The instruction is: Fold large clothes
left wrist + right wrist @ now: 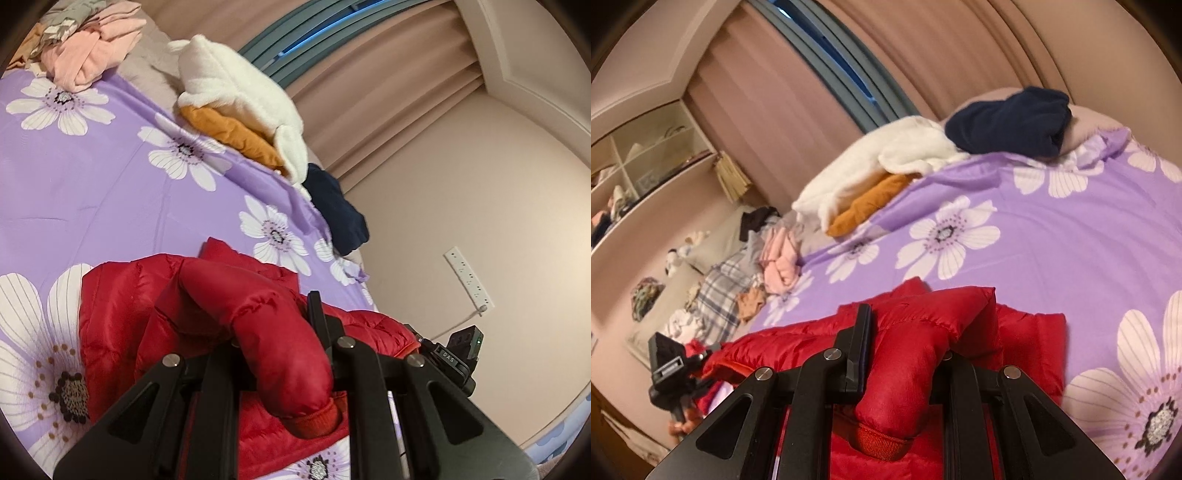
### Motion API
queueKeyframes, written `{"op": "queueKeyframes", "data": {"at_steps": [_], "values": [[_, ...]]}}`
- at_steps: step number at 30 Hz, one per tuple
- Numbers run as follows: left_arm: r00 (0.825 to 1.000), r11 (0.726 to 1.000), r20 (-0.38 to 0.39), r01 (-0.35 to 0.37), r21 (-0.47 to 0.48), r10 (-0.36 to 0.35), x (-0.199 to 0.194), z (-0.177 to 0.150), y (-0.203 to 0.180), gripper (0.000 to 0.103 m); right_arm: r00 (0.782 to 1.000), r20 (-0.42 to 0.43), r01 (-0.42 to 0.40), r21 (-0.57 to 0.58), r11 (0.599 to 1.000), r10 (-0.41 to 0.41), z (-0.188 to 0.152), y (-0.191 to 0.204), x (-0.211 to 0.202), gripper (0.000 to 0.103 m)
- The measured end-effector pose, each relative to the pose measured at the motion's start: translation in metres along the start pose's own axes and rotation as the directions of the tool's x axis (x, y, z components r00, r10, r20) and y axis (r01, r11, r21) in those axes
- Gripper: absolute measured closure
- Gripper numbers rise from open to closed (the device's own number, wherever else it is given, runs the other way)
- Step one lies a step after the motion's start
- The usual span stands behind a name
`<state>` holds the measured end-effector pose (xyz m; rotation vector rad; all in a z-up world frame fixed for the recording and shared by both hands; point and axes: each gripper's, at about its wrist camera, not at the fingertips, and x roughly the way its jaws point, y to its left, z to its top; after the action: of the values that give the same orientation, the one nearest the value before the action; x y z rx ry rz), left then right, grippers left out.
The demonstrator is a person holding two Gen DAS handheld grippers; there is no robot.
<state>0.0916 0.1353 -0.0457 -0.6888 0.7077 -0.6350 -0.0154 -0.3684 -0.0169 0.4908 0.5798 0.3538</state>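
Red and shiny, the padded jacket (122,306) lies on the bed (110,192), at the near side of the purple cover with big white flowers. The left claw (273,332) is pinching one sleeve (266,332) of this jacket; the sleeve passes between the black fingers and its knitted cuff (317,421) hangs toward the camera. The right claw (905,332) is pinching the other sleeve (923,332) in the same way, with the cuff (879,441) low in the view. Both sleeves are lifted a little above the body of the jacket.

At the far side of the bed there is a white fleece garment (236,85) lying on an orange one (236,136), and just beside them a dark blue garment (340,210). A pink garment (96,48) lies in a heap with other clothes near the bed's corner. Behind the bed hang beige curtains (388,92).
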Motion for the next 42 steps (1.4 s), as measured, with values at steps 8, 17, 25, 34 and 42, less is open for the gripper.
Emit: {"op": "queueKeyframes", "data": {"at_steps": [8, 17, 25, 34, 42], "values": [[0.996, 0.996, -0.039, -0.079, -0.033, 0.078, 0.033, 0.009, 0.023, 0.089, 0.997, -0.053, 0.056, 0.034, 0.998, -0.055, 0.0, -0.019, 0.031, 0.085], [0.985, 0.984, -0.082, -0.16, -0.081, 0.153, 0.071, 0.02, 0.052, 0.088, 0.99, -0.105, 0.1, 0.053, 0.994, -0.094, 0.003, -0.041, 0.066, 0.085], [0.954, 0.956, -0.156, -0.273, -0.108, 0.255, 0.116, 0.027, 0.085, 0.084, 0.976, -0.166, 0.157, 0.096, 0.983, -0.14, 0.003, -0.065, 0.103, 0.085], [0.959, 0.952, -0.154, -0.262, -0.157, 0.238, 0.12, 0.028, 0.102, 0.082, 0.971, -0.222, 0.138, 0.22, 0.966, -0.089, 0.002, -0.083, 0.12, 0.085], [0.979, 0.953, -0.116, -0.194, -0.233, 0.171, 0.094, 0.045, 0.095, 0.077, 0.977, -0.215, 0.085, 0.397, 0.914, 0.002, 0.01, -0.084, 0.113, 0.067]]}}
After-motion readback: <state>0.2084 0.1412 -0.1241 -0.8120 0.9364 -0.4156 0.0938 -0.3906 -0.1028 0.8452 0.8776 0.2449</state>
